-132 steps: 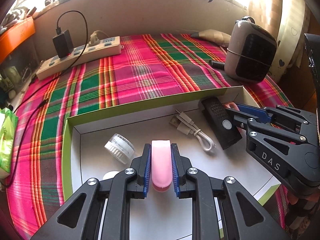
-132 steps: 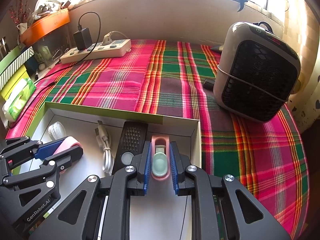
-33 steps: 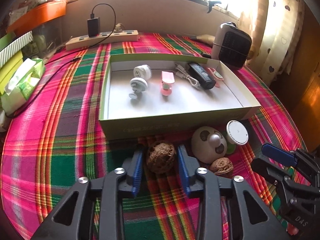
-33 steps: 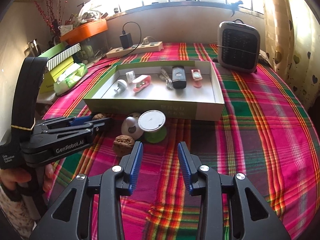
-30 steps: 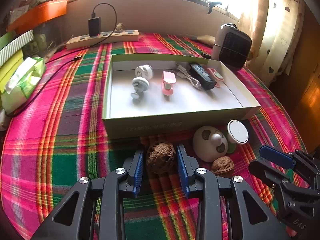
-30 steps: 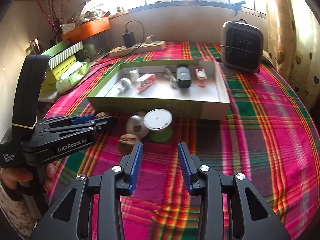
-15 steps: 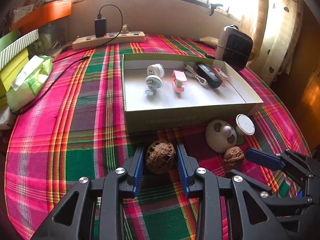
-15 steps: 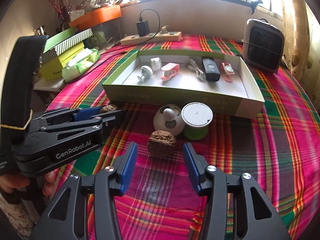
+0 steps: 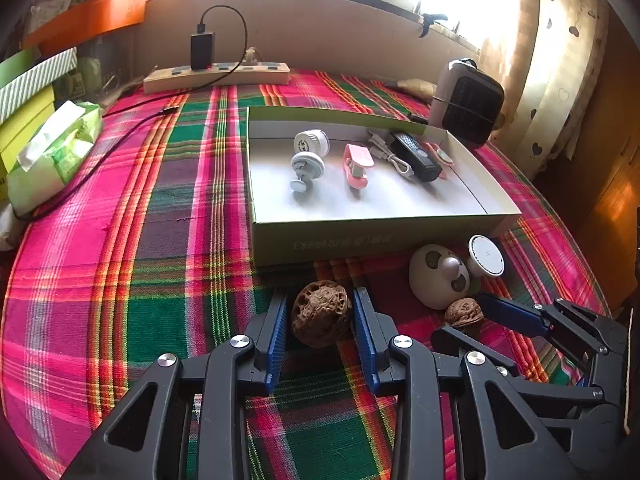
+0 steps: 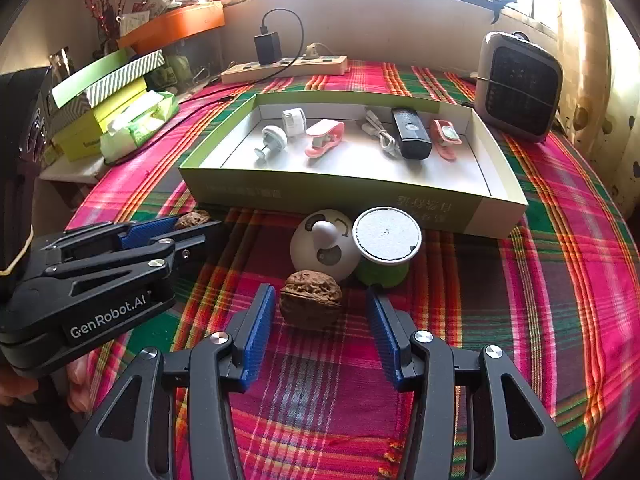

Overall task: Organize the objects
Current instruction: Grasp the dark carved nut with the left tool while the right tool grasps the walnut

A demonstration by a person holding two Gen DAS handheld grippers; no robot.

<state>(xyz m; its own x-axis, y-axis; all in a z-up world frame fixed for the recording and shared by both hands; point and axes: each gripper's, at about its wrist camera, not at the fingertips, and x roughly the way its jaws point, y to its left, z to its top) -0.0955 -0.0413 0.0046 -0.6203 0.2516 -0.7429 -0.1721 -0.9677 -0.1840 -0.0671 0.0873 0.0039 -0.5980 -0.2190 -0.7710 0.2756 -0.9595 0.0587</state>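
My left gripper (image 9: 320,296) is shut on a wrinkled brown walnut (image 9: 321,312) that rests on the plaid cloth just in front of the green box (image 9: 360,240). In the right wrist view this same gripper (image 10: 194,224) reaches in from the left, with its walnut (image 10: 193,216) between the tips. My right gripper (image 10: 318,290) is open around a second walnut (image 10: 311,300), with a gap at each blue pad. Behind that walnut sit a white domed gadget (image 10: 324,250) and a white-lidded green pot (image 10: 386,240).
The green box (image 10: 320,196) holds white round parts, a pink clip, a cable, a black remote and a pink case. A heater (image 10: 520,84) stands at the back right, a power strip (image 10: 284,66) at the back, and a tissue pack (image 10: 140,124) and stacked boxes on the left.
The pink items once held over the box now lie in it. In the last second my right gripper came forward to straddle the second walnut and its jaws widened. The left grip is unchanged.
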